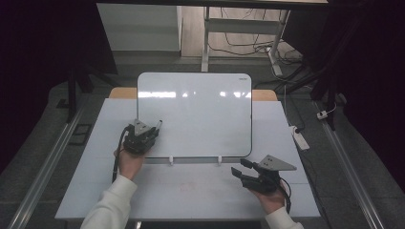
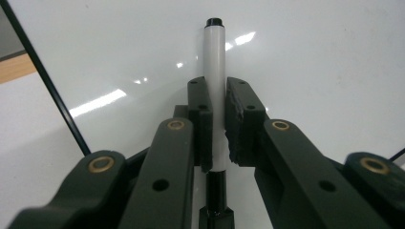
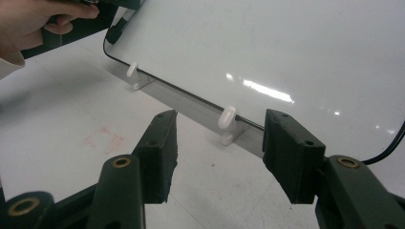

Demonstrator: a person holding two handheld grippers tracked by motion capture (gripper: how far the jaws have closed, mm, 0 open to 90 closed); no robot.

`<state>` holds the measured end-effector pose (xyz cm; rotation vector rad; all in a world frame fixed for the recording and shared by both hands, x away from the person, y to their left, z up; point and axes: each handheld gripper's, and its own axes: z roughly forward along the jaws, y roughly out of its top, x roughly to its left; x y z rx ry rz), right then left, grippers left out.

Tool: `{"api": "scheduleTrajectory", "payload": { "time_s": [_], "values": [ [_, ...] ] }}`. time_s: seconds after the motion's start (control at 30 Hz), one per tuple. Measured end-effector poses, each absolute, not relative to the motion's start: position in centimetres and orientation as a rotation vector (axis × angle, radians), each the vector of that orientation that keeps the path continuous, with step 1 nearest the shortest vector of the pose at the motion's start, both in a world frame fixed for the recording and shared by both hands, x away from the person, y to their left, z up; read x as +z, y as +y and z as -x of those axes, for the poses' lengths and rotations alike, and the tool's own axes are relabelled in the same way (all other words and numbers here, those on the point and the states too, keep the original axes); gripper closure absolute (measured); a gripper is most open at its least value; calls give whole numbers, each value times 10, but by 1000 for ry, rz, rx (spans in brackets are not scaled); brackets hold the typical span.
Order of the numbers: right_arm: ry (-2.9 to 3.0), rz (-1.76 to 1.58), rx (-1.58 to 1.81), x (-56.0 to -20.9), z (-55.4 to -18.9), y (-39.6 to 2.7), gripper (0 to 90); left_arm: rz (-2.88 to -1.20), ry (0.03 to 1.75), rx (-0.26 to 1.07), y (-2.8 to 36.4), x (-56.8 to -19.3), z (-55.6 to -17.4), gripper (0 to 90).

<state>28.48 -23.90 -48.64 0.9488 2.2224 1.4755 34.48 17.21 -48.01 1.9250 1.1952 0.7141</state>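
Left gripper (image 1: 152,130) clamps a whiteboard marker (image 2: 215,81), white barrel pinched between both pads, black capped end pointing up and forward past the jaw tips; black rear section of the marker runs down between the jaw arms. In the high view the marker tip (image 1: 159,124) sticks out over the lower-left part of the whiteboard (image 1: 200,109); contact with the board can't be told. Left hand (image 1: 128,162) wraps the gripper body, cream sleeve (image 1: 112,200) coming in from the bottom edge.

Right gripper (image 1: 243,171) sits low at the right, near the board's bottom-right corner, jaws spread wide with nothing between them. In the right gripper view, both pads (image 3: 162,152) frame bare table, pointing toward the board's bottom edge. Right hand (image 1: 272,198) holds it from below.

Whiteboard stands tilted back on a clear stand, kept by two white pegs (image 3: 227,118) along its lower edge. Surface is blank, glossy, with ceiling-light reflections. Thin black rim, rounded corners.

Table (image 1: 200,191) is white, with a faint reddish smudge (image 3: 107,138) in front of the board. Wooden strip (image 1: 122,93) shows behind the board at both sides.

Room is dim, with grey floor, a white desk frame (image 1: 206,43) with loose cables behind, and a white power strip (image 1: 301,138) on the floor at right. Metal rails run along both sides of the floor.
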Motion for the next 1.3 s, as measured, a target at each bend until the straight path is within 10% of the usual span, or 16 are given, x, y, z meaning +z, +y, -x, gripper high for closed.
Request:
{"api": "scheduleTrajectory", "payload": {
  "time_s": [0.8,1.3],
  "values": [
    [2205,-937,1431,-489,-287,-257,455,-1994,1103,633,194,-455,-302,468],
    [2186,-846,1305,-501,-285,-295,436,-1925,1089,358,238,-491,-240,344]
  ]
}}
